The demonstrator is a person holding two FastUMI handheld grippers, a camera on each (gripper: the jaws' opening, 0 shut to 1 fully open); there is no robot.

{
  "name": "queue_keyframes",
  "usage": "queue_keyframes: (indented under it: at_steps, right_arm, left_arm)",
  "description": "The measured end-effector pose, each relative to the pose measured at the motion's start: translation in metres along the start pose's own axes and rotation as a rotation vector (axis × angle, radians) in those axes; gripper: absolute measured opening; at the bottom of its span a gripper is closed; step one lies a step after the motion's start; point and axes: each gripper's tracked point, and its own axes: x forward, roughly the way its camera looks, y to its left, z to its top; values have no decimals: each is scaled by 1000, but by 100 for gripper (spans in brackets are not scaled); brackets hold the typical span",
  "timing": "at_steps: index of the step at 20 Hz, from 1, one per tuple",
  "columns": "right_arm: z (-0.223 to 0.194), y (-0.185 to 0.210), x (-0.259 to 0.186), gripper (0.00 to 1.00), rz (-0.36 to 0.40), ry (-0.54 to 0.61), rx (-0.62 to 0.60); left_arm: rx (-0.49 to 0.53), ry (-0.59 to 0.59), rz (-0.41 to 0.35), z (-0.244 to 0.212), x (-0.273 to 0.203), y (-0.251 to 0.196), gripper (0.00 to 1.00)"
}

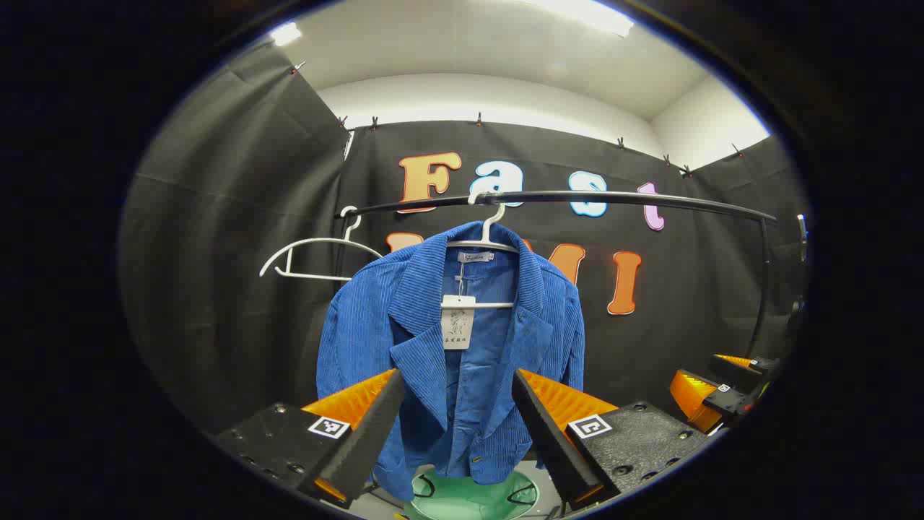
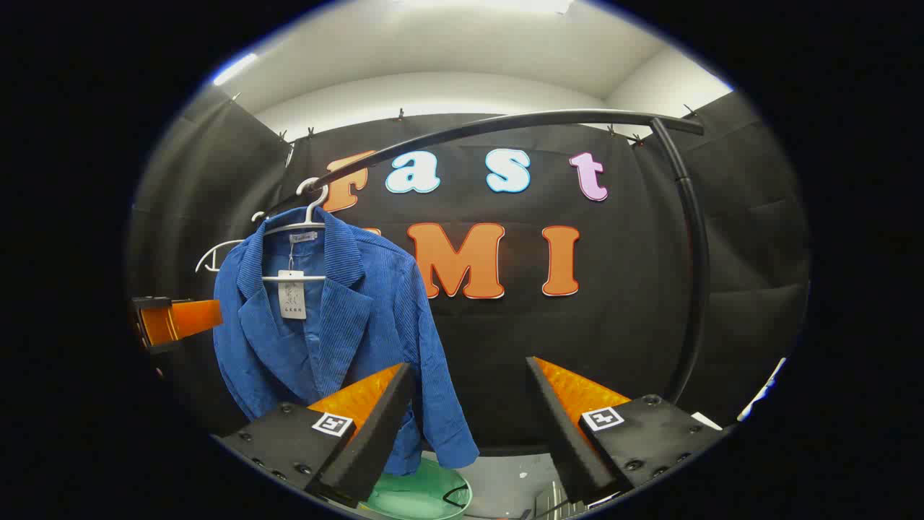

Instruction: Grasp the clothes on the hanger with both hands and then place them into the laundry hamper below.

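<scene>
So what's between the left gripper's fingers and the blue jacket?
Nothing. In the left gripper view the open left gripper faces the blue jacket across bare air, short of the cloth. The green hamper sits below.

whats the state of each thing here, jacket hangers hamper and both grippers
blue jacket: hanging on a white hanger, front open, tag dangling at the collar, not gripped
white hanger: hooked on the black rail, holding the jacket
second white hanger: on the rail, bare
green hamper: on the floor under the jacket, open on top
left gripper: open, holding nothing
right gripper: open, holding nothing
</scene>
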Motion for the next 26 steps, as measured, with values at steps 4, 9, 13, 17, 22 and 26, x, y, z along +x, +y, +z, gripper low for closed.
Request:
queue_keyframes:
  at_steps: [4, 9, 13, 17, 22, 26]
  right_arm:
    - [-3, -1, 4, 100, 16, 0, -2]
    - [-6, 1, 5, 100, 28, 14, -2]
    - [-3, 7, 7, 100, 31, 8, 2]
    - [-8, 17, 10, 100, 46, 16, 1]
    - [-10, 36, 20, 100, 87, 20, 10]
    - [-4, 55, 31, 100, 135, 12, 9]
  left_arm:
    - [-5, 4, 18, -4, -2, 0, 93]
    - [-3, 11, 33, -7, -6, 1, 92]
    - [2, 7, 38, -3, -7, 6, 92]
    - [5, 12, 49, -5, -8, 11, 92]
    - [8, 20, 73, -7, -8, 21, 95]
    - [-2, 26, 92, -10, -3, 30, 92]
